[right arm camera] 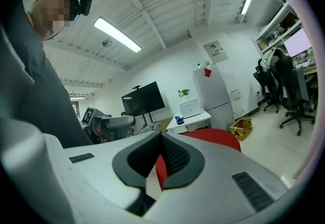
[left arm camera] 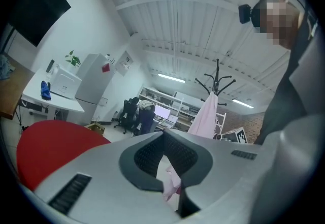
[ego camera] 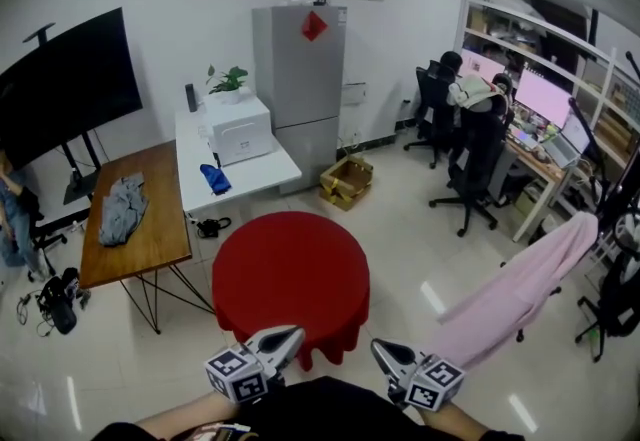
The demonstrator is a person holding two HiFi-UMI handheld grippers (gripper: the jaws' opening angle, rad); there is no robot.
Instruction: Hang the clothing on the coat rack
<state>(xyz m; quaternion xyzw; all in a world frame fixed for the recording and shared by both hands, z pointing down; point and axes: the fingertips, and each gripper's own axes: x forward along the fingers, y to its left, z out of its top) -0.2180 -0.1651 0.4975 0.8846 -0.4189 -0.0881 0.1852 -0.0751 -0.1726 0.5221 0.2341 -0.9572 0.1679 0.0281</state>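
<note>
1. Two grippers, L gripper (ego camera: pixel 288 339) & R gripper (ego camera: pixel 383 349): we see both jaws fully shut, empty.
2. Pink clothing (ego camera: pixel 520 294) hangs on coat rack (left arm camera: pixel 217 78), well right of R jaws, not touching.

Left gripper (left arm camera: pixel 163 135), jaws together, faces a pink garment (left arm camera: pixel 205 116) hanging on a black coat rack (left arm camera: pixel 217 78); red table (left arm camera: pixel 51 141) at left.

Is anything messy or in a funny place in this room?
Yes. A grey garment lies crumpled on the wooden table instead of hanging up. An open cardboard box sits on the floor near the fridge. The pink garment hangs on the rack, so that one looks fine.
</note>
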